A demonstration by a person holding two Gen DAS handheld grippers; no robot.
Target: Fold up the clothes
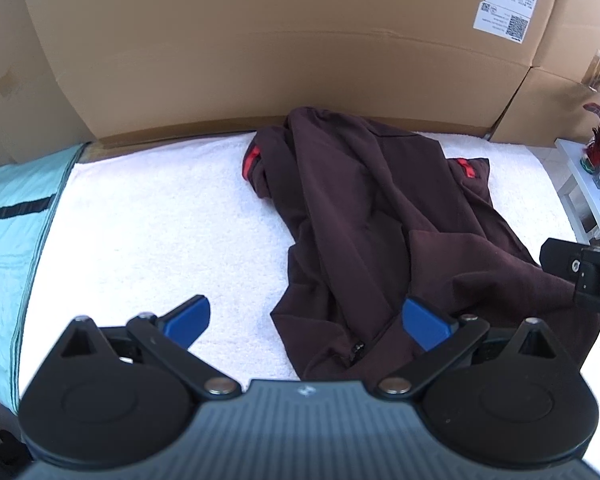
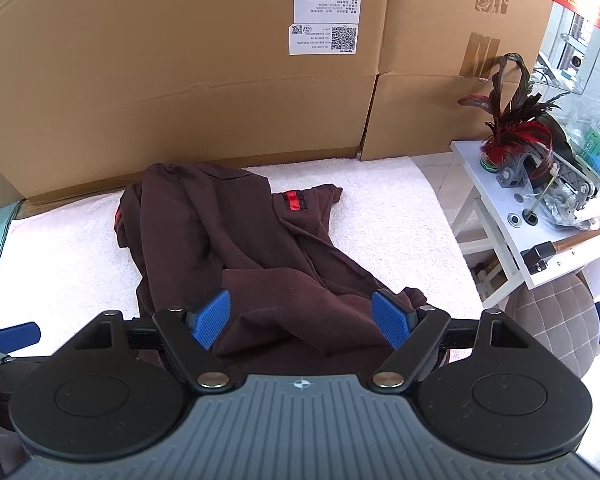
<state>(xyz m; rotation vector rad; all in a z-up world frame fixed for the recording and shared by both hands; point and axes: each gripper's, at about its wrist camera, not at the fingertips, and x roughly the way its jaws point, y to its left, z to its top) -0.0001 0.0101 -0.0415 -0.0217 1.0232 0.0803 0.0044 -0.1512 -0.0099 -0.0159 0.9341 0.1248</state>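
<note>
A dark maroon garment (image 1: 380, 216) with red stripes on its sleeves lies crumpled on a white towel (image 1: 160, 224). In the left wrist view my left gripper (image 1: 306, 320) is open above the garment's near left hem, with blue pads spread wide. The black body of the right gripper (image 1: 584, 280) shows at the right edge there. In the right wrist view the same garment (image 2: 228, 240) lies ahead, and my right gripper (image 2: 300, 318) is open over its near edge. The left gripper's blue fingertip (image 2: 18, 336) pokes in at the lower left.
Large cardboard boxes (image 2: 180, 72) wall off the far side of the towel (image 2: 380, 216). A white side table (image 2: 500, 216) with feathers and clutter stands to the right, with a quilted stool (image 2: 552, 320) below it. A light blue cloth (image 1: 12, 232) lies left of the towel.
</note>
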